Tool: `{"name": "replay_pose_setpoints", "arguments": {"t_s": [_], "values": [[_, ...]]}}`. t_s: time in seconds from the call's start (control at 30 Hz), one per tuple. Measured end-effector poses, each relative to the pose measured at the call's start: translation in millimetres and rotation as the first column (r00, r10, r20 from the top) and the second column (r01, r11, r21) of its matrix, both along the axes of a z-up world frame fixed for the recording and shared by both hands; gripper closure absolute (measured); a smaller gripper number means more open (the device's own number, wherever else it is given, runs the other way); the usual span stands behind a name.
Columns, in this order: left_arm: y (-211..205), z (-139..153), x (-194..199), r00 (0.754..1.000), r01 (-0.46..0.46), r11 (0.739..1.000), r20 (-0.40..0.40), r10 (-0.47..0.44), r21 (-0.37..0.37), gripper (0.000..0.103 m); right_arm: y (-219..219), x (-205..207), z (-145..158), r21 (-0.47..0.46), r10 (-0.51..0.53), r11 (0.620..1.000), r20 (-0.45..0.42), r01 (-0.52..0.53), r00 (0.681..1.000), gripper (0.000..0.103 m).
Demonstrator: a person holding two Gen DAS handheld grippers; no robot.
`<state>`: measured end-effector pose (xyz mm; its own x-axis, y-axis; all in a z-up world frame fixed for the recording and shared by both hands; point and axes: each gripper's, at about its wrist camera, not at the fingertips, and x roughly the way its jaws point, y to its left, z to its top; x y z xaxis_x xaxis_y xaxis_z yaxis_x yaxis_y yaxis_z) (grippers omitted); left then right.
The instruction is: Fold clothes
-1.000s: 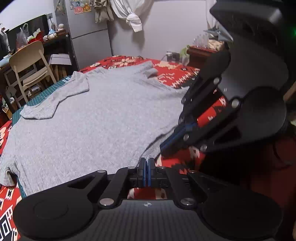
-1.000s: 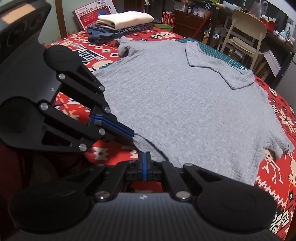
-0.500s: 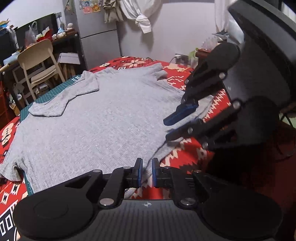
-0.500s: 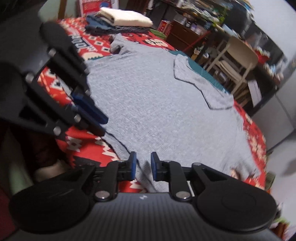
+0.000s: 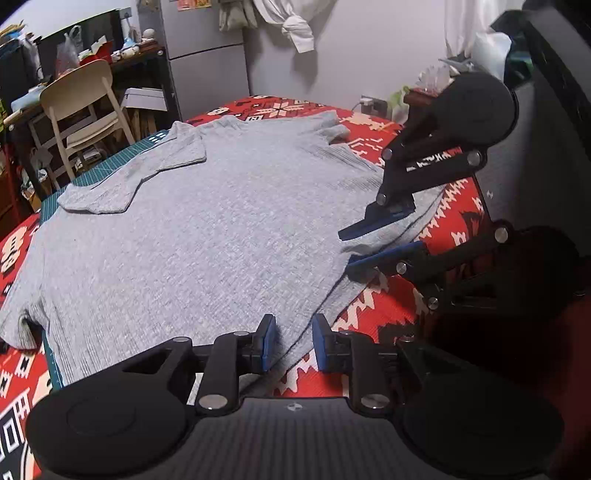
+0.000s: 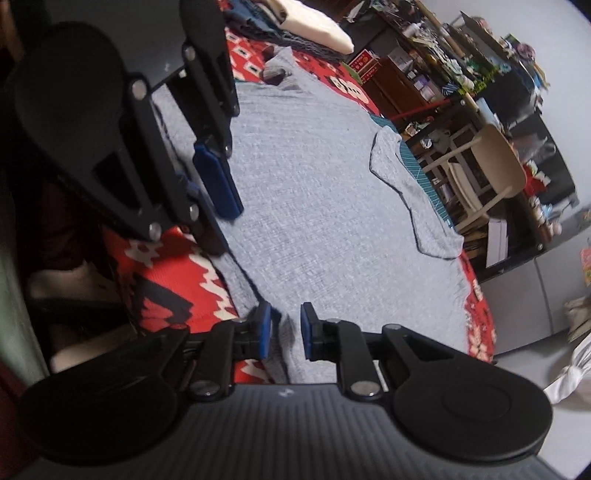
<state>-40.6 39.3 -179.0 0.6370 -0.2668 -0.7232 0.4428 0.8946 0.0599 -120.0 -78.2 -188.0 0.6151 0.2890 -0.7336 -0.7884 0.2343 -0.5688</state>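
Observation:
A grey short-sleeved T-shirt (image 5: 192, 236) lies spread flat on a red patterned cover (image 5: 454, 221), one sleeve folded in over its far side. It also shows in the right wrist view (image 6: 325, 206). My left gripper (image 5: 290, 341) is open, its blue pads astride the shirt's near hem edge, holding nothing. My right gripper (image 6: 284, 334) is open over the same hem, empty; it also shows in the left wrist view (image 5: 376, 245) at the right. The left gripper shows in the right wrist view (image 6: 212, 184) at the upper left.
A cream chair (image 5: 81, 107) and a cluttered desk stand beyond the far edge. A green cutting mat (image 5: 107, 170) peeks out under the shirt. Folded clothes (image 6: 314, 26) are stacked at the far corner. A white garment (image 5: 291, 22) hangs on the wall.
Both grippers were shut at the shirt's near hem a second ago; both have opened, now wider than half a second ago. The right wrist view has tilted and swung.

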Motion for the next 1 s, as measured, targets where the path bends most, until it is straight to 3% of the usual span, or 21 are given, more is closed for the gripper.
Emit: {"name": "replay_pose_setpoints", "arguments": {"t_s": [0.07, 0.13, 0.23, 0.4, 0.67, 0.8, 1.0], "values": [[0.4, 0.6, 0.3, 1.000, -0.007, 1.000, -0.001, 0.007, -0.004, 0.081, 0.0, -1.4, -1.0, -0.007, 0.012, 1.000, 0.008, -0.012, 1.000, 0.103], [-2.6, 2.4, -0.1, 1.000, 0.004, 1.000, 0.007, -0.004, 0.001, 0.080, -0.6, -0.7, 0.0, 0.009, 0.008, 1.000, 0.009, -0.009, 1.000, 0.103], [-10.6, 4.8, -1.3, 0.999, 0.035, 0.999, 0.029, -0.035, 0.018, 0.064, -4.1, 0.3, 8.6, 0.058, -0.016, 0.998, -0.002, 0.016, 1.000, 0.103], [-24.1, 4.4, 1.6, 0.995, 0.058, 0.996, 0.082, -0.063, 0.073, 0.063, -10.2, -1.0, 20.1, 0.092, -0.034, 0.995, -0.035, 0.037, 0.999, 0.103], [-23.2, 0.5, 4.1, 0.991, 0.088, 0.990, 0.091, -0.099, 0.112, 0.099, -13.2, 2.2, 25.1, 0.113, -0.049, 0.992, -0.056, 0.055, 0.997, 0.103], [-21.9, 2.6, -1.4, 0.984, 0.151, 0.982, 0.079, -0.161, 0.116, 0.100, -15.1, 4.5, 26.1, 0.124, -0.057, 0.990, -0.107, 0.070, 0.993, 0.103], [-19.2, 6.6, -4.7, 0.982, 0.165, 0.979, 0.072, -0.174, 0.124, 0.100, -15.9, 0.9, 23.5, 0.111, -0.055, 0.991, -0.143, 0.071, 0.988, 0.103]]}}
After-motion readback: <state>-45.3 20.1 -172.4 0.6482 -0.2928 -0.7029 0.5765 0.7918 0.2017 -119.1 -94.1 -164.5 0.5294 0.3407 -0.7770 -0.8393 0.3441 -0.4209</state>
